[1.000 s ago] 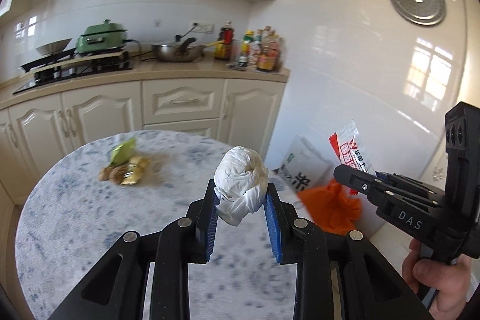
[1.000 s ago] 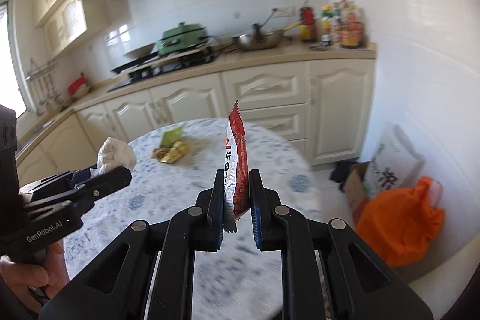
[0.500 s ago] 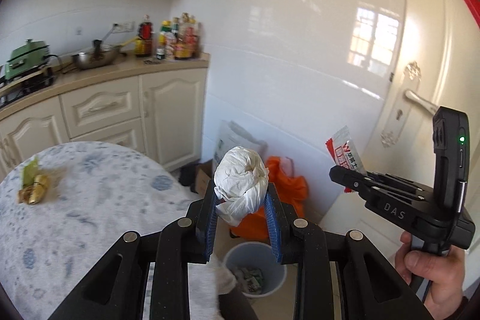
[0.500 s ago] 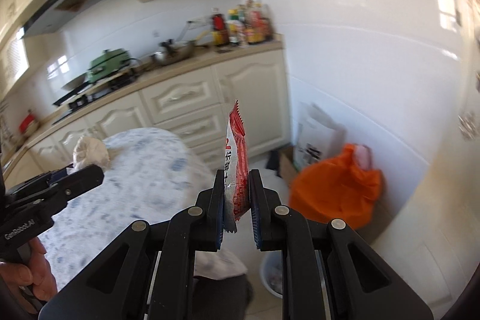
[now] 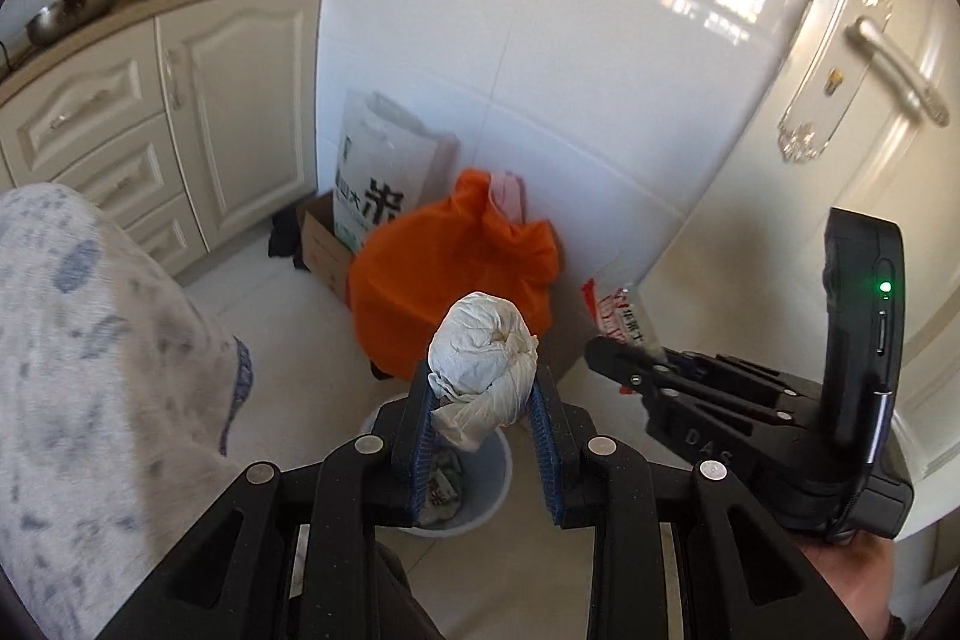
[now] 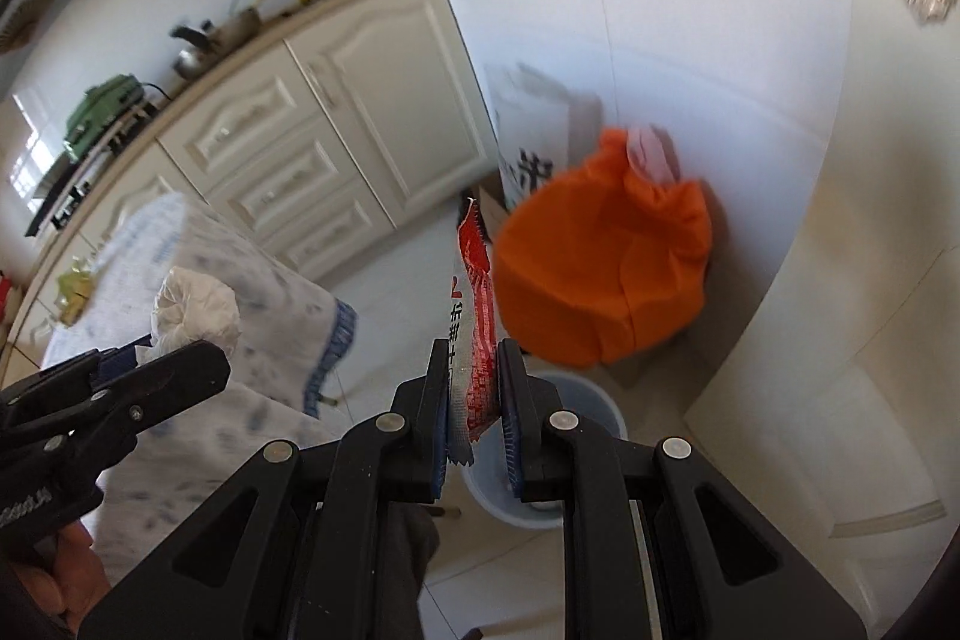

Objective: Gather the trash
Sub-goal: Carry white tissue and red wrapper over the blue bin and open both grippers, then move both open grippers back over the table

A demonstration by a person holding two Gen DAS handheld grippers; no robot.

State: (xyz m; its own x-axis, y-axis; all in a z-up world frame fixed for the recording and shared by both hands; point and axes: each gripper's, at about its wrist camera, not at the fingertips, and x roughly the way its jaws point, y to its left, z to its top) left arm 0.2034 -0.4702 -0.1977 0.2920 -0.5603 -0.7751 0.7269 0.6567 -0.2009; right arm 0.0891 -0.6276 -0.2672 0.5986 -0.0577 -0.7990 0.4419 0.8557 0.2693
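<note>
My left gripper [image 5: 483, 394] is shut on a crumpled white paper ball [image 5: 483, 352], which also shows at the left of the right wrist view as the paper ball [image 6: 195, 307]. My right gripper [image 6: 474, 376] is shut on a red and white snack wrapper [image 6: 474, 292] standing upright between its pads; the wrapper [image 5: 618, 307] appears beside the left gripper too. A small grey trash bin [image 5: 492, 490] with scraps inside stands on the floor directly below both grippers, seen as the bin [image 6: 591, 409] under the right one. Both grippers tilt steeply downward.
An orange bag [image 5: 456, 262] sits just behind the bin against the white tiled wall, with a white printed bag [image 5: 384, 172] and cardboard box behind it. The round table's blue-patterned cloth [image 5: 90, 370] hangs at the left. A door with a lever handle [image 5: 888, 64] is at the right.
Both grippers swung right from over the table and dipped down toward the floor; the bin has come in under them. The paper ball and wrapper stay gripped.
</note>
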